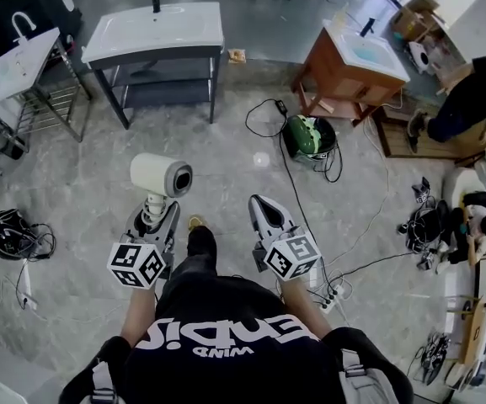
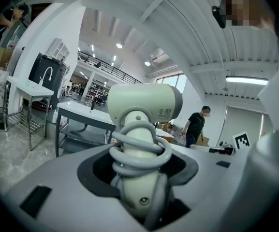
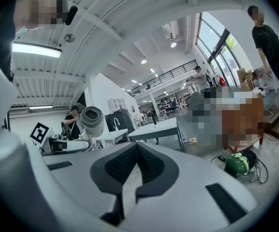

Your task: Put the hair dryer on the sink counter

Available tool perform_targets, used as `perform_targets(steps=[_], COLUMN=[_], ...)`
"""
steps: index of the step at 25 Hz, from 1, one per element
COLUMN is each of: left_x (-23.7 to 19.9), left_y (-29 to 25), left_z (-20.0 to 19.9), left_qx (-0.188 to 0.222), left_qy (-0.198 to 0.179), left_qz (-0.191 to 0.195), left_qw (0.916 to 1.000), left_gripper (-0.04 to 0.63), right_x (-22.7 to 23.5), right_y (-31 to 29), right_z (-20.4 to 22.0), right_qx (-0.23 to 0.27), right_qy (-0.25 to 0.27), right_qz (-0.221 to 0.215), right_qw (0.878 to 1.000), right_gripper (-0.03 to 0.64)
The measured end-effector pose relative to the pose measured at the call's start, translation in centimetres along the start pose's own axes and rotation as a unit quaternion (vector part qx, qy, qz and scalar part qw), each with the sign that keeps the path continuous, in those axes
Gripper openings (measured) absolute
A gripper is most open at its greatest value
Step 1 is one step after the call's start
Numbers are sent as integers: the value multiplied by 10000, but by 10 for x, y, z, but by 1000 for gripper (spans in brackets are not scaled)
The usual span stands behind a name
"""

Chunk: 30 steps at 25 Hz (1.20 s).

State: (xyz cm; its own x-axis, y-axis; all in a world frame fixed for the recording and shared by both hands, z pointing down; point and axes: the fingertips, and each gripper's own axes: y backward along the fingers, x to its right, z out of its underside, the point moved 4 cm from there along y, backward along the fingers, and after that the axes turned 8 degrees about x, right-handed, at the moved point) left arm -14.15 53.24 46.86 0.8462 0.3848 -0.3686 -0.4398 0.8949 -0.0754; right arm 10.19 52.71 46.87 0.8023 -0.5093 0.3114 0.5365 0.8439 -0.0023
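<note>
The cream plastic hair dryer (image 1: 160, 175) is barrel-headed, and the lower end of its cord-wound handle is hidden between the jaws of the left gripper (image 1: 157, 217), which grasps it upright. The right gripper (image 1: 265, 209), at its 3 o'clock, is clenched and empty. Both point nearly level toward the white-topped grey sink table (image 1: 184, 36) at 12 o'clock.

Shirt (image 1: 226, 333): large white lettering with a smaller line beside it, seen upside down; not reliably legible.
Hair dryer (image 2: 144, 103): small printed marks on the barrel, too small to read.
Left cube (image 1: 137, 265), right cube (image 1: 293, 257): black-and-white square code markers only, no characters.
</note>
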Motion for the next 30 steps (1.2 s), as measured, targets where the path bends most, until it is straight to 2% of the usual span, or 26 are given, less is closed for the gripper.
perform_targets(steps=[12,30], left_x=[-40,-97], left_y=[-79,-179], left_z=[-34,-80], left_qx=[21,-8], left_qy=[133,60], left_qz=[-76,278], left_qw=[9999,9996], left_gripper=[247,247], right_x=[38,73], right_y=[-81,-185], right_z=[-21,-51], right_qx=[-182,-51], right_qy=[143,305], right_qz=[-112,66], right_qw=[9997,9995], right_gripper=[18,18])
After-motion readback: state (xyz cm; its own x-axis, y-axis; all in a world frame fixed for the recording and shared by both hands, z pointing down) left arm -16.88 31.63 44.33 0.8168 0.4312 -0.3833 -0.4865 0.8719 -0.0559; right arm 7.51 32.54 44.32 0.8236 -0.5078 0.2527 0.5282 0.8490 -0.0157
